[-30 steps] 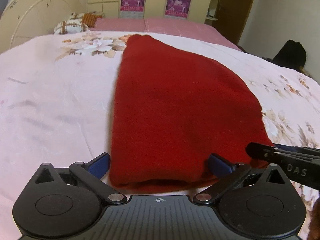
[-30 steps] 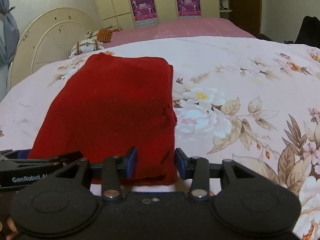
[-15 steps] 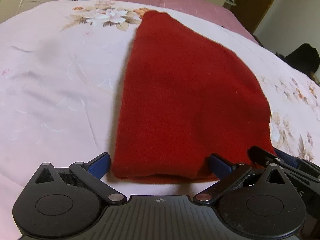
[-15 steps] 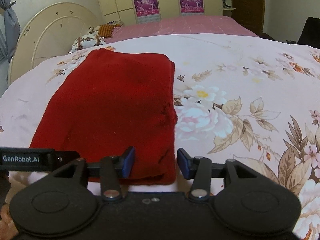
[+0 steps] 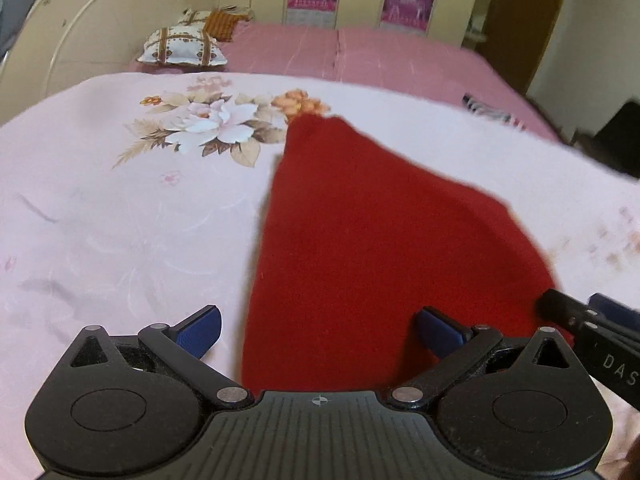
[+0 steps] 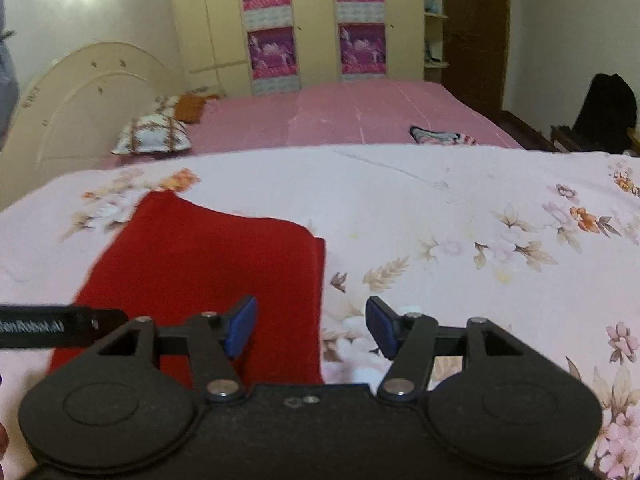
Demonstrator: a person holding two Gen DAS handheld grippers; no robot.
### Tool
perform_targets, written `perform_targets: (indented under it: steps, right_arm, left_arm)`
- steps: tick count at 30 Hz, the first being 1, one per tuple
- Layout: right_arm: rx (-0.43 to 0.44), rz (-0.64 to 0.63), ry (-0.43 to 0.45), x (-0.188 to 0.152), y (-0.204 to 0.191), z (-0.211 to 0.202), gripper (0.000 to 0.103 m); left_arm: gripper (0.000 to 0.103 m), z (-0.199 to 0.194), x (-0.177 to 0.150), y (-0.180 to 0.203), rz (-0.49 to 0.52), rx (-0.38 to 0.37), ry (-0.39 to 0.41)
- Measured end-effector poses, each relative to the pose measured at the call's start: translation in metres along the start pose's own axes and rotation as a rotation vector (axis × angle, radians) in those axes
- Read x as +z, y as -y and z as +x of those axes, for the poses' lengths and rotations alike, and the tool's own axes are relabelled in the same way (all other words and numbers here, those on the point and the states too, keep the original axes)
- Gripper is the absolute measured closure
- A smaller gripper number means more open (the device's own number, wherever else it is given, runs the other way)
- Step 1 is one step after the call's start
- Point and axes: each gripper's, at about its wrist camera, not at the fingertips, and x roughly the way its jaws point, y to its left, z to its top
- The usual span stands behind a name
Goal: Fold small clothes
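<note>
A folded dark red garment (image 5: 384,248) lies flat on the pale pink floral bedspread (image 5: 120,220). My left gripper (image 5: 320,332) is open above the garment's near left edge, with nothing between its blue pads. The garment also shows in the right wrist view (image 6: 212,272). My right gripper (image 6: 312,328) is open over the garment's near right edge, holding nothing. The right gripper's fingers (image 5: 592,324) show at the right of the left wrist view. The left gripper's finger (image 6: 60,326) shows at the left of the right wrist view.
A second bed with a pink sheet (image 6: 340,120) lies behind, with patterned pillows (image 6: 154,134) and a small bundle of cloth (image 6: 440,136). A cream headboard (image 6: 88,112) stands at the left. A wardrobe with posters (image 6: 312,24) lines the back wall. A dark chair (image 6: 608,112) stands at the right.
Both grippers have lifted and tilted up, away from the garment's near edge. The right gripper has opened wider. The garment lies unmoved.
</note>
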Motion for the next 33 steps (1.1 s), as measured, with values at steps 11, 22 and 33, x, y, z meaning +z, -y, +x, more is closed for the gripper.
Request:
perform_targets:
  steps: [11, 22, 33]
  right_arm:
    - [-0.001, 0.004, -0.034, -0.018, 0.005, 0.0, 0.04]
    - [-0.05, -0.045, -0.011, -0.054, -0.011, -0.049, 0.037]
    - [-0.038, 0.013, 0.023, -0.082, -0.011, -0.111, 0.033]
  left_arm:
    - [0.0, -0.01, -0.006, 0.013, 0.079, 0.048, 0.068]
    - [0.0, -0.066, -0.046, 0.013, 0.175, -0.002, 0.089]
    - [0.0, -0.14, -0.082, -0.002, 0.155, -0.013, 0.215]
